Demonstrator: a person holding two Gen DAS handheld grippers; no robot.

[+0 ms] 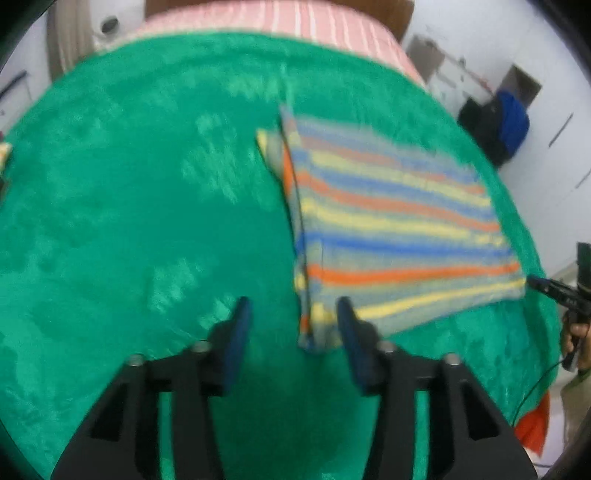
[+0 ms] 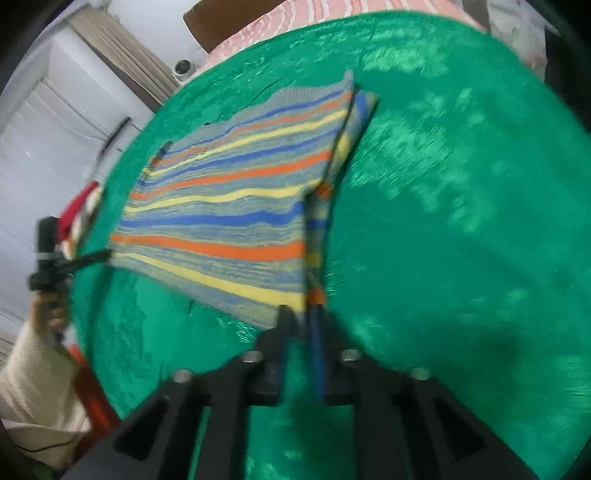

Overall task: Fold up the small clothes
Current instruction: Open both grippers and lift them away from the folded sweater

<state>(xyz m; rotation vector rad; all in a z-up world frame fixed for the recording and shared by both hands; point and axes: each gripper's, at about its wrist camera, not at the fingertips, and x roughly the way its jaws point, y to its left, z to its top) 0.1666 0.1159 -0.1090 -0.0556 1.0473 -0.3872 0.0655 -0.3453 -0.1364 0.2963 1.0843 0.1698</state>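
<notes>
Lying flat on the green blanket (image 1: pixel 129 221): striped garment (image 1: pixel 399 229), folded, doubled edge with a sleeve end peeking out beneath.

Relative to the garment:
- Hovering at its near corner: left gripper (image 1: pixel 293 325), blue pads spread apart, nothing pinched, the corner sitting just inside the right-hand pad without visible contact.
- Sitting at its opposite near corner: right gripper (image 2: pixel 301 325), fingers drawn close together with the folded edge running between them; not possible to tell whether pressing on the cloth or just released, given blur.
- Showing beyond the far end of the blanket: pink striped bedding (image 1: pixel 295 22).
- Lying off the blanket's edge beside the person's cream sleeve (image 2: pixel 33 376): red cloth (image 2: pixel 92 395).
</notes>
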